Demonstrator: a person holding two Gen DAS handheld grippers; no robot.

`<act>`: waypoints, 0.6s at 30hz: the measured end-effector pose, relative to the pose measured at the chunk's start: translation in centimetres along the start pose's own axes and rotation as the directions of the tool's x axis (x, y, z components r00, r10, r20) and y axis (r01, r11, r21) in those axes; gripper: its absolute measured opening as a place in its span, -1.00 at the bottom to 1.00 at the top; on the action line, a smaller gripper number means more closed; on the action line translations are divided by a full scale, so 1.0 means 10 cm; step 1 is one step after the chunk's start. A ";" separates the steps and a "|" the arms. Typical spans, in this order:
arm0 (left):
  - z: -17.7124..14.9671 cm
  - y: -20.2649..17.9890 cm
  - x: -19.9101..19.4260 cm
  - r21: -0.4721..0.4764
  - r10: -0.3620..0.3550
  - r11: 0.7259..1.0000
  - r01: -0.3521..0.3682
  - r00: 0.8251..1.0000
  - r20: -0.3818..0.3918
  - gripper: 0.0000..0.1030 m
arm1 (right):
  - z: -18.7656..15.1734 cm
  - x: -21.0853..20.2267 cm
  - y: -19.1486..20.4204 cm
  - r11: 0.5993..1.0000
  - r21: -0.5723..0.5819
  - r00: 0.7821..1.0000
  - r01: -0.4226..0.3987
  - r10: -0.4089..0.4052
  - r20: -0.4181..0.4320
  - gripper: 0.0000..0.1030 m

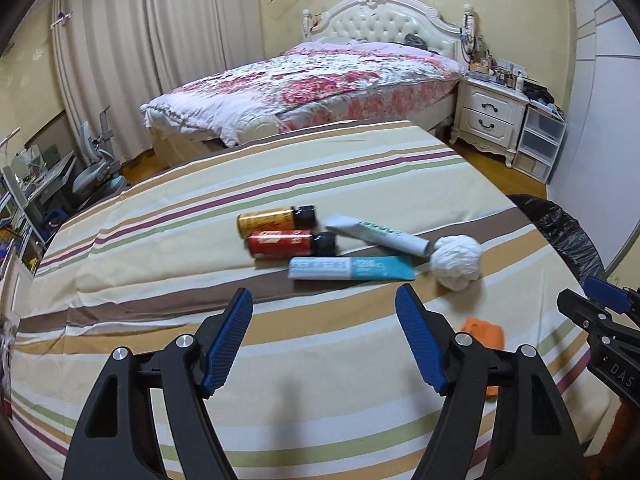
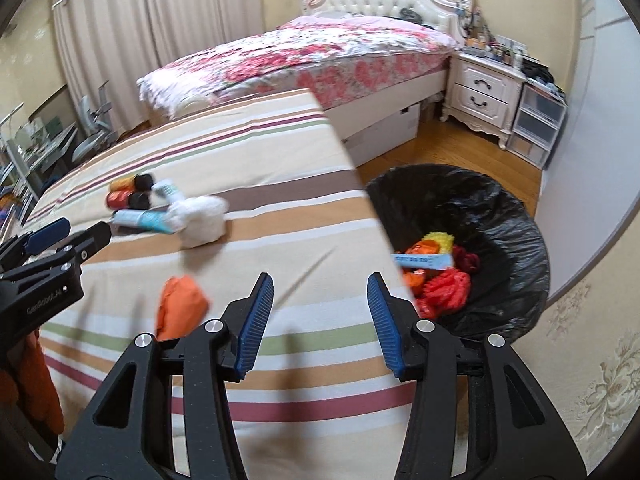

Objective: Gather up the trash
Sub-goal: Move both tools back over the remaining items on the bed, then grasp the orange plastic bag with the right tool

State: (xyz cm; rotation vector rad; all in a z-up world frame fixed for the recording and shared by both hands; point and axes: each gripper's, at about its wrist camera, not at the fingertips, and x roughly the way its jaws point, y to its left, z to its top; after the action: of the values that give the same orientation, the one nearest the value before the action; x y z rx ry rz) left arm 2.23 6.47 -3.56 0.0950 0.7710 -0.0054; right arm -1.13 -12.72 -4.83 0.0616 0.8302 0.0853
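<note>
On the striped cloth (image 1: 160, 248) lie a yellow bottle (image 1: 272, 220), a red bottle (image 1: 284, 242), a white tube (image 1: 380, 236), a teal-and-white tube (image 1: 352, 269), a white paper ball (image 1: 458, 262) and an orange scrap (image 1: 484, 332). My left gripper (image 1: 324, 292) hangs open just short of the tubes, nothing between its fingers. My right gripper (image 2: 320, 280) is open and empty over the cloth's right edge, with the orange scrap (image 2: 182, 304) to its left. The black-lined trash bin (image 2: 500, 208) stands to its right.
The bin holds orange, yellow and red pieces and a blue tube (image 2: 424, 261). The floral bed (image 2: 320, 52), a white nightstand (image 2: 480, 92) and plastic drawers (image 2: 536, 120) stand behind, across wooden floor. A cluttered desk and chair (image 1: 92, 168) sit at the left.
</note>
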 end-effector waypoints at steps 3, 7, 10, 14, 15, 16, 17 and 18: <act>-0.07 0.21 0.00 -0.042 0.022 0.999 -0.023 1.000 -0.010 0.40 | -0.02 0.01 0.24 0.998 -0.050 1.000 -0.024 0.023 -0.012 -0.07; -0.13 0.39 -0.03 -0.074 0.030 0.997 -0.031 0.999 -0.012 0.40 | -0.05 0.02 0.46 0.995 -0.093 0.999 -0.043 0.041 -0.029 -0.07; -0.17 0.48 -0.01 -0.091 0.032 0.995 -0.034 0.999 -0.018 0.40 | -0.07 0.02 0.58 0.992 -0.115 0.998 -0.055 0.051 -0.039 -0.07; -0.22 0.57 0.01 -0.112 0.032 0.993 -0.035 0.999 -0.030 0.40 | -0.08 0.04 0.71 0.989 -0.131 0.996 -0.074 0.067 -0.056 -0.07; -0.23 0.60 0.01 -0.115 0.032 0.993 -0.035 0.999 -0.032 0.40 | -0.09 0.05 0.72 0.988 -0.133 0.996 -0.078 0.071 -0.059 -0.07; -0.24 0.61 0.01 -0.117 0.031 0.993 -0.035 0.999 -0.034 0.40 | -0.09 0.07 0.75 0.987 -0.138 0.995 -0.083 0.074 -0.066 -0.07; -0.25 0.62 0.02 -0.118 0.030 0.992 -0.034 0.999 -0.035 0.40 | -0.10 0.08 0.77 0.986 -0.142 0.995 -0.085 0.076 -0.071 -0.07; -0.25 0.62 0.02 -0.119 0.029 0.992 -0.033 0.999 -0.036 0.40 | -0.11 0.09 0.78 0.985 -0.146 0.994 -0.087 0.076 -0.077 -0.07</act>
State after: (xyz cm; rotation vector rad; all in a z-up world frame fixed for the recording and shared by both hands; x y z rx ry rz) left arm 0.92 12.89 -4.96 -0.0069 0.8023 0.0722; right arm -1.69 -4.81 -5.56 -0.0491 0.8906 0.2281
